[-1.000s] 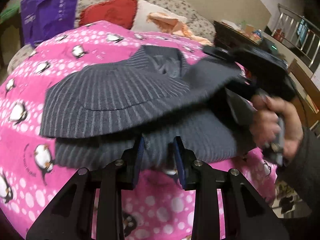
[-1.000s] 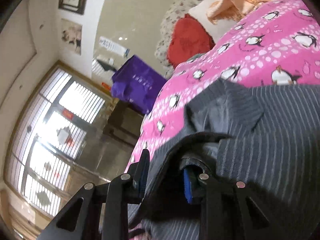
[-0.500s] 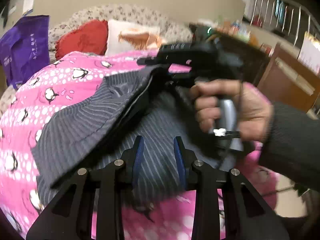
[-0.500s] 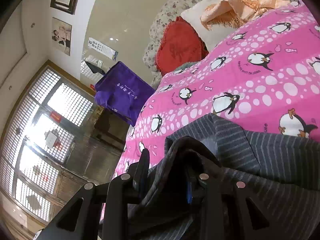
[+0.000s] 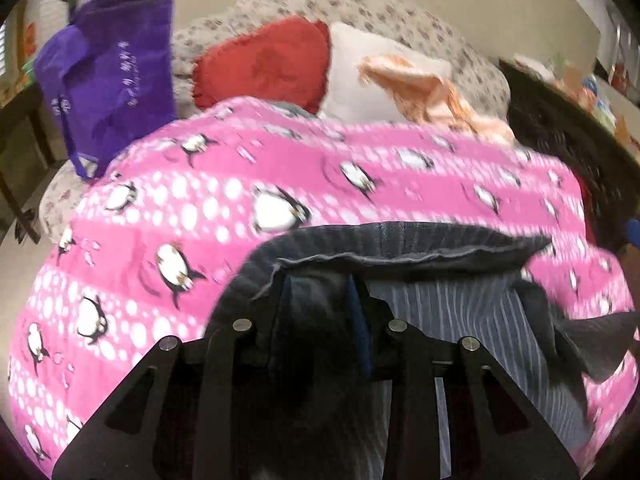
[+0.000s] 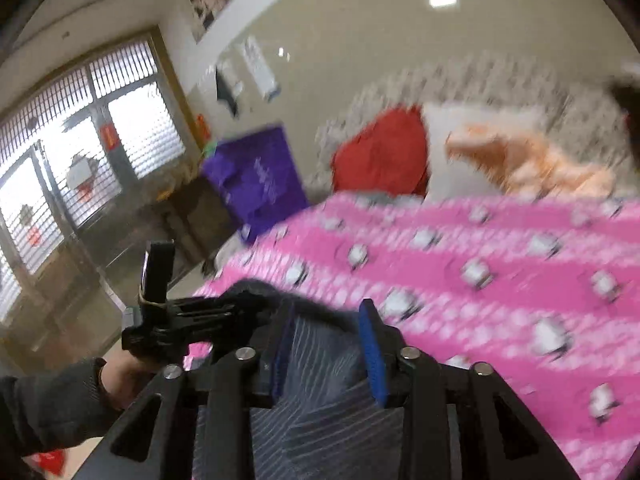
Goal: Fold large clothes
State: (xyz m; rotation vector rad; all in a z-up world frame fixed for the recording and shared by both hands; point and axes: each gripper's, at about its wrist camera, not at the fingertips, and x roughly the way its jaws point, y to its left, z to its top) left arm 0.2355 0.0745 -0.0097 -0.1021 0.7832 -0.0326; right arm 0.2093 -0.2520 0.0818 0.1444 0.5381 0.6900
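Nearest the left wrist camera, the left hand-held gripper (image 5: pixel 320 304) stands at a narrow gap with a dark bunch of the grey striped jacket (image 5: pixel 452 312) filling the space between its blue pads; the fabric drapes over the fingers, and it looks clamped on a thick fold. In the right wrist view the right hand-held gripper (image 6: pixel 330 344) has the same striped cloth lying between its fingers. Its jaws have just been opening, and a gap shows beside the right pad, so it appears to be letting go rather than pinching. Just left of it, a hand (image 6: pixel 120 376) in a dark sleeve carries the other gripper.

The jacket sits at the near edge of the bed, on a pink blanket (image 5: pixel 224 208) printed with penguins; its hemmed edge runs across just beyond the left fingertips, and a loose flap trails off to the right. Both views are smeared by motion.

As a judgement, a fold is mid-carry: the left side brings a gathered edge across while the right releases its hold. The next move calls for laying that edge flat on the bundle, square with the layer beneath, then freeing the right fingers without dragging cloth along.

Farther back lie a red cushion (image 5: pixel 264 60), a white pillow with an orange cloth, and a purple bag (image 5: pixel 112 68) to the left.
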